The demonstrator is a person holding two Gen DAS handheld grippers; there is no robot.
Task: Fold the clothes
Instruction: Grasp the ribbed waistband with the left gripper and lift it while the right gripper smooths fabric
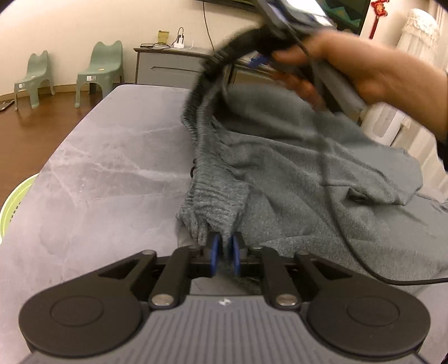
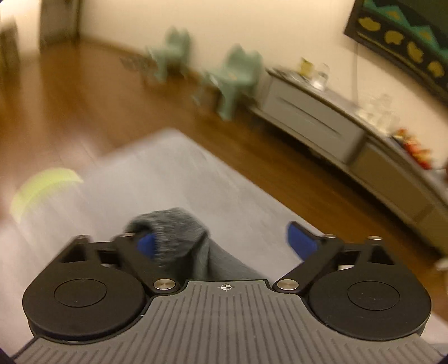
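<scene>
Sweater (image 1: 294,173) lies on the bench (image 1: 106,173), its ribbed hem running away from your left gripper (image 1: 224,253), whose fingers pinch that hem's near corner. Your right gripper (image 2: 221,243) (fingers spread, gripping nothing) has a grey fold (image 2: 173,232) against its left finger.

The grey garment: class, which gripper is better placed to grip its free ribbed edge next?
Probably right. The right gripper has open jaws with ribbed fabric of the grey garment against one pad; the left gripper already pinches another edge.

Cream wall (image 1: 84,25), wood floor (image 1: 33,126), two green chairs (image 1: 100,67), grey cabinet (image 1: 168,67); perhaps dark hanging (image 2: 400,33).
</scene>
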